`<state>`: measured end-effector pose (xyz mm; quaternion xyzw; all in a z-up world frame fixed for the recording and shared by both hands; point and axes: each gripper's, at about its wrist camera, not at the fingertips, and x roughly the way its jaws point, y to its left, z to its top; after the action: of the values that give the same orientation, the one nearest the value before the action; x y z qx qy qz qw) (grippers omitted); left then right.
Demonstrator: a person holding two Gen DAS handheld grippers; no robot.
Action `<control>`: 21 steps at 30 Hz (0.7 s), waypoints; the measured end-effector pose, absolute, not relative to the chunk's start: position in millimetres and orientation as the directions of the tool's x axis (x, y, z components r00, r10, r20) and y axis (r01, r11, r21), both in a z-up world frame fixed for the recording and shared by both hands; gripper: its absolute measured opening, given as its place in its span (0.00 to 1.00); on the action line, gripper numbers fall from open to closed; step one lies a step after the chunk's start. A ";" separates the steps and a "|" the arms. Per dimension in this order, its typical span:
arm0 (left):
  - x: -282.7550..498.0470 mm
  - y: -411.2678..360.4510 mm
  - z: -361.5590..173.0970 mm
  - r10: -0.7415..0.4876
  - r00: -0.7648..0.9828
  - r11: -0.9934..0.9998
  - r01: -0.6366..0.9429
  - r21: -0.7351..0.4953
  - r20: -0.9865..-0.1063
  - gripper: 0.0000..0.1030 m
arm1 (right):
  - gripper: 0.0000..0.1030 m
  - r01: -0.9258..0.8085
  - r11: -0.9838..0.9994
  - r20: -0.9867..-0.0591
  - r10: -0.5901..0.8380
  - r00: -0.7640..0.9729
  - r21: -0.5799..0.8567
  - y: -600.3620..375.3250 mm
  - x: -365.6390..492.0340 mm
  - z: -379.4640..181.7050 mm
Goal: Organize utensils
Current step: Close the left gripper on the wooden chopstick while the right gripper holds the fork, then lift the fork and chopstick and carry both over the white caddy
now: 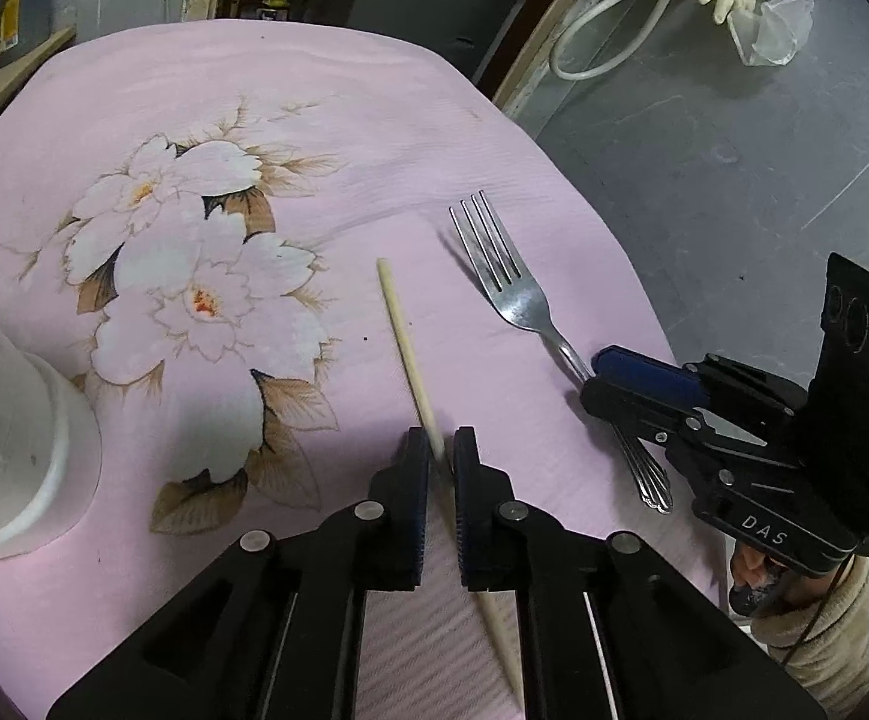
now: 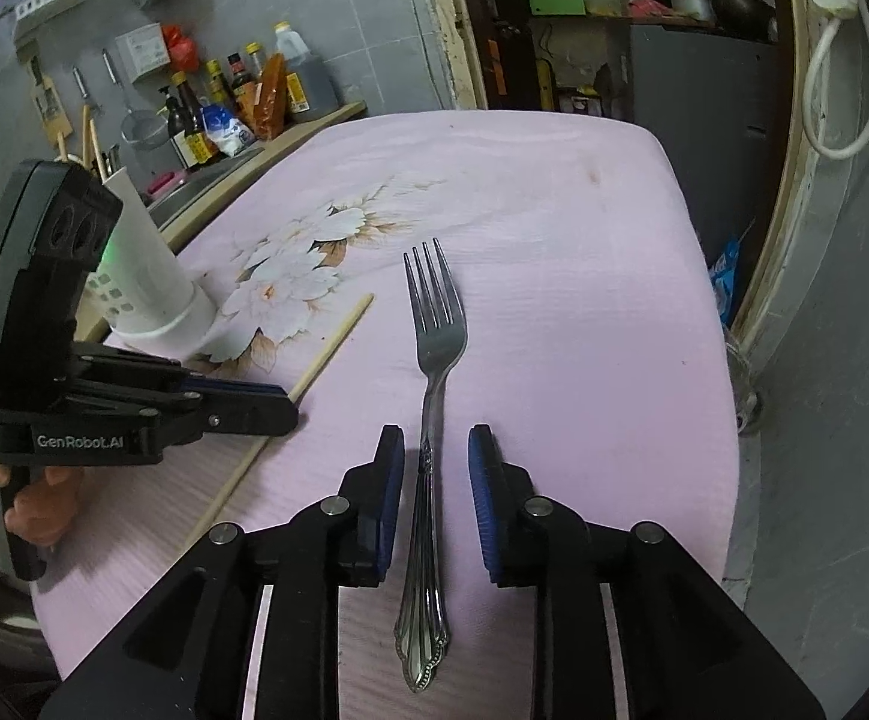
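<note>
**Fork and chopstick both still flat on the table, holder waiting**

Fork (image 2: pixel 431 414) first, since it's nearest the right gripper (image 2: pixel 434 480): the handle lies on the pink cloth (image 2: pixel 584 300) right between the two blue pads, but the jaws stand apart with a clear gap each side, so nothing is gripped there. The tines point away toward the far edge of the table.

Over on the left, the chopstick (image 1: pixel 410 360) runs through the left gripper (image 1: pixel 441 462). Those jaws are nearly closed around it, and it looks like they're pinching it, though from the wrist view I can't swear both pads are pressing. The stick seems to lie flat on the cloth rather than lifted.

Further out, on the left side, stands the white utensil holder (image 2: pixel 152 276), with a couple of sticks already poking out of its top. So my read: some of the sorting is done, and these two pieces are what's left, neither one in the holder yet.

Room-wise, the middle of the cloth is wide open, with nothing between the utensils and the holder. Watch the right side though: the fork sits fairly close to that table edge, and the floor (image 1: pixel 734 150) drops off beyond. The two grippers are also near each other, so crossing paths could get tight.
</note>
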<state>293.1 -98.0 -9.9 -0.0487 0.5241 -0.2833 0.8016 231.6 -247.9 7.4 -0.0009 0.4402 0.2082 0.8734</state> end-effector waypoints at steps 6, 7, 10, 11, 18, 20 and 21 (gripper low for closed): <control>278.1 -78.9 -12.3 -0.517 0.293 0.833 0.389 -0.394 -0.804 0.03 | 0.22 -0.368 0.922 -0.772 0.318 0.550 0.117 -236.1 242.8 8.1; 275.0 -77.3 -11.8 -0.517 0.292 0.833 0.389 -0.393 -0.805 0.03 | 0.22 -0.368 0.924 -0.771 0.309 0.556 0.106 -232.3 246.7 8.4; 265.1 -75.5 -7.6 -0.499 0.296 0.839 0.401 -0.369 -0.814 0.03 | 0.24 -0.374 0.926 -0.774 0.276 0.569 0.055 -219.2 257.9 10.1; 262.3 -75.1 -6.3 -0.491 0.298 0.841 0.407 -0.357 -0.818 0.03 | 0.25 -0.377 0.926 -0.778 0.257 0.573 0.029 -213.6 261.7 9.7; 248.9 -70.5 -4.6 -0.481 0.323 0.842 0.430 -0.327 -0.815 0.03 | 0.39 -0.392 0.914 -0.784 0.163 0.599 -0.109 -182.1 279.3 -1.1; 245.7 -68.4 -5.6 -0.482 0.332 0.841 0.434 -0.322 -0.811 0.04 | 0.36 -0.392 0.912 -0.781 0.156 0.604 -0.121 -181.2 280.6 -3.0; 244.5 -68.5 -5.7 -0.482 0.336 0.841 0.438 -0.319 -0.809 0.04 | 0.33 -0.387 0.913 -0.778 0.146 0.611 -0.132 -181.7 280.9 -3.4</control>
<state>244.5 -68.5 -5.7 -0.0219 0.5028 -0.2813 0.8171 280.9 -181.7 -3.4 -0.1449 0.4147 0.1504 0.8857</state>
